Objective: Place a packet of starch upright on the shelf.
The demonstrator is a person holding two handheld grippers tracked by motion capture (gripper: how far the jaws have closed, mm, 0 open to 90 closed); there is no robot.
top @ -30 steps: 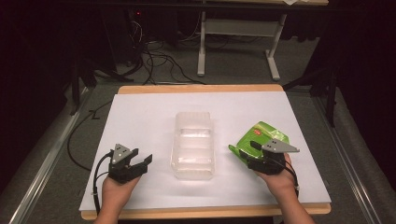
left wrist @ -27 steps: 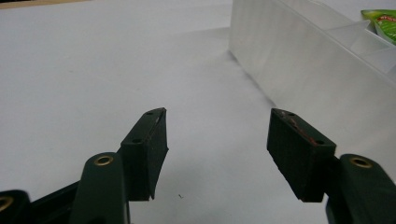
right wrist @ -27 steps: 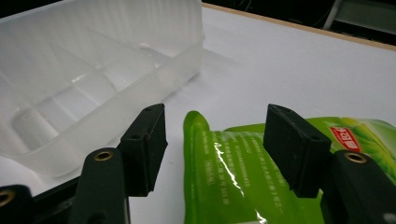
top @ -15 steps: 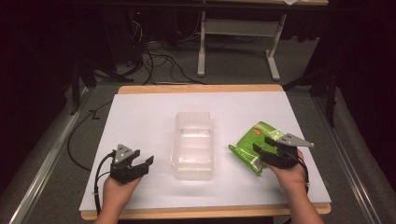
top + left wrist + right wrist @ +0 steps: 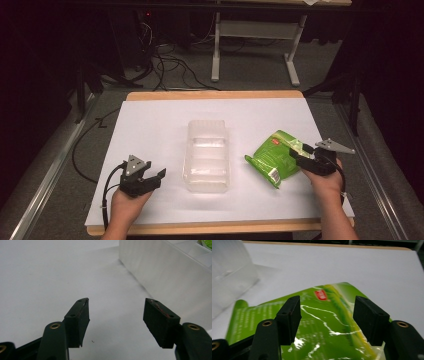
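Right gripper over green snack bag, jaws apart, nothing clamped.
Bag lies flat on the white table, right of centre in the high view, just right of the clear plastic container. Left gripper, lower left, jaws apart, empty, beside the container.

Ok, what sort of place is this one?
Probably a lab or recording workspace: a white-covered table in a dark room, loose cables on the carpeted floor behind it, and a desk frame further back.
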